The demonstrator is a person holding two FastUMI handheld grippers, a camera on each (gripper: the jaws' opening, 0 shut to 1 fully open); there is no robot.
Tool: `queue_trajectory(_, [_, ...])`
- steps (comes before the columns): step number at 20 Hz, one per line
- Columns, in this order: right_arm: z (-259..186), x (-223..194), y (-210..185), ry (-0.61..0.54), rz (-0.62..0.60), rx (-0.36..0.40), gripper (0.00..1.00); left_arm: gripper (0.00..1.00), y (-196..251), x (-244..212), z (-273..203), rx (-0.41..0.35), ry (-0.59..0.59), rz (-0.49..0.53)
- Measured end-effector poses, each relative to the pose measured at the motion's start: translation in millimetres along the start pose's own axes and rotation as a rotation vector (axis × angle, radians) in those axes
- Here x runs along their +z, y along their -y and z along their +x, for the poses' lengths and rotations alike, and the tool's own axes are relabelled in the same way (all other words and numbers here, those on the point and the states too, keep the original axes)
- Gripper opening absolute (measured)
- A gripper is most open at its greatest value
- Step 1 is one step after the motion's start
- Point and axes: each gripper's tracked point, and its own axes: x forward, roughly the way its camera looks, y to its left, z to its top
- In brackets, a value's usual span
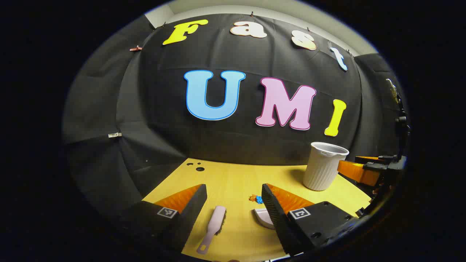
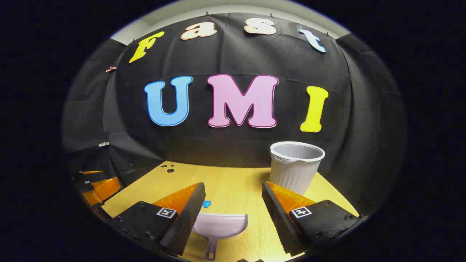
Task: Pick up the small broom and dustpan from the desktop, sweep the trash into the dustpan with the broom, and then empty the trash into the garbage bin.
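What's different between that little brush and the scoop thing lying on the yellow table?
The small broom is a narrow, flat stick shape with bristles along one side, while the dustpan is a wide open tray on a short handle. The small broom lies between the left claw's open fingers; the dustpan lies between the right claw's open fingers. Both are pale pinkish plastic, have a hole at the handle end, and rest flat on the desktop, ungripped.

Ahead of the left tool (image 1: 234,203), the tabletop (image 1: 233,178) runs bare to the back wall; the broom (image 1: 214,227) lies between its spread fingers, the trash (image 1: 256,198) just beside the right finger. Ahead-right of the right tool (image 2: 233,205), the garbage bin (image 2: 296,165) stands upright, blocking that side; the dustpan (image 2: 220,225) lies between its parted fingers.
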Motion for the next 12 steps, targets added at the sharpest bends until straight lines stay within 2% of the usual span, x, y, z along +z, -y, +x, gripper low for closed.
queue_trajectory(4, [0.0,0.0,0.0,0.000,0.000,0.000,0.98,0.96,-0.6,-1.7,4.3,-0.011,0.000,0.013])
queue_trajectory(6, [1.9,4.6,-4.7,0.017,0.006,0.023,0.98,0.96,-1.2,-2.9,5.4,-0.015,-0.003,0.022])
queue_trajectory(12, [5.0,4.8,-0.8,0.028,-0.049,0.050,0.98,0.96,-3.8,-1.1,5.8,-0.014,0.003,0.036])
